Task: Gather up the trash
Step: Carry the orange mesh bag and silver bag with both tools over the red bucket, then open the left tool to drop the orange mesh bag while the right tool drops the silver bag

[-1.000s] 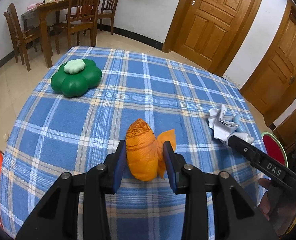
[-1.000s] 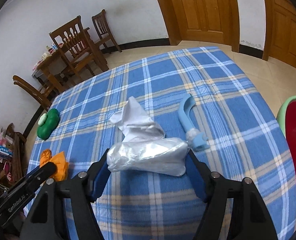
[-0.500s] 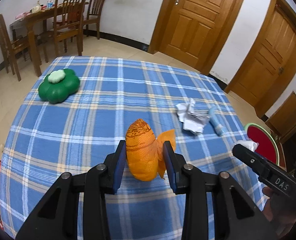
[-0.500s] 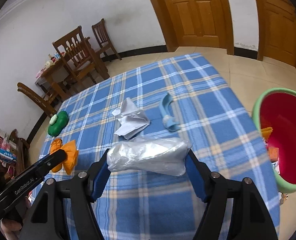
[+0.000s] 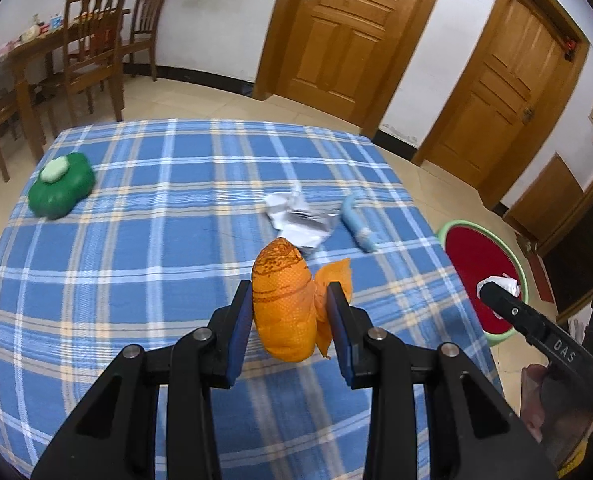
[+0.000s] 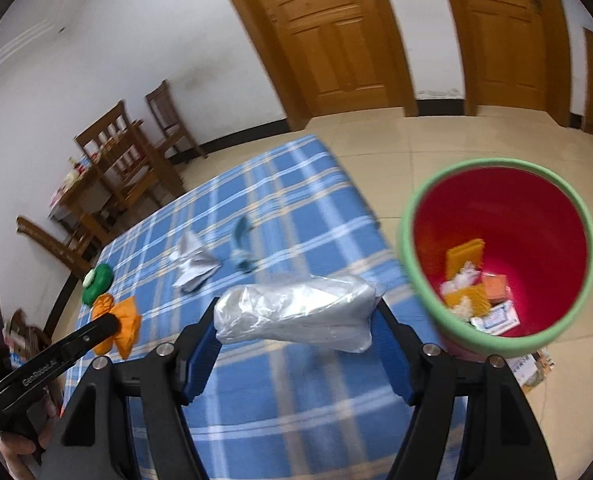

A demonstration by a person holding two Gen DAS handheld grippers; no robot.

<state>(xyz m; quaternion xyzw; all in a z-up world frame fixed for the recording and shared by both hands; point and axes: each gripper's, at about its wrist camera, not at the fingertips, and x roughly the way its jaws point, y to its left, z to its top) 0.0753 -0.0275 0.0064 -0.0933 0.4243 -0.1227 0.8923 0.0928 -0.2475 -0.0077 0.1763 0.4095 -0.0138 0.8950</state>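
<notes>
The left gripper [image 5: 290, 318] is closed on an orange mesh bundle [image 5: 284, 300], pinched across its plump middle, with a loose orange flap at about 2 o'clock from the grip; it hangs above the blue plaid cloth of the worktop [image 5: 136, 240]. The bundle looks light and soft, a netted skin that gives under the pads, so a mid-body hold seems soundest; the flap would likely tear or slip. The right gripper [image 6: 296, 330] clasps a crumpled clear plastic bag [image 6: 296, 312] lengthwise by its two ends, near the worktop's edge, with the red bin [image 6: 496, 264], green-rimmed, at 2 o'clock from it. The bag appears featherweight, slick and crinkly, prone to sliding out of a loose hold and drifting as it falls. Inside the bin lie orange and white scraps. Left on the cloth are a crumpled white paper [image 5: 300, 220] and a curved pale-blue plastic piece [image 5: 358, 226] just beside it at its 3 o'clock, with a glossy green flower-shaped object [image 5: 62, 186] far off at 9 o'clock.
</notes>
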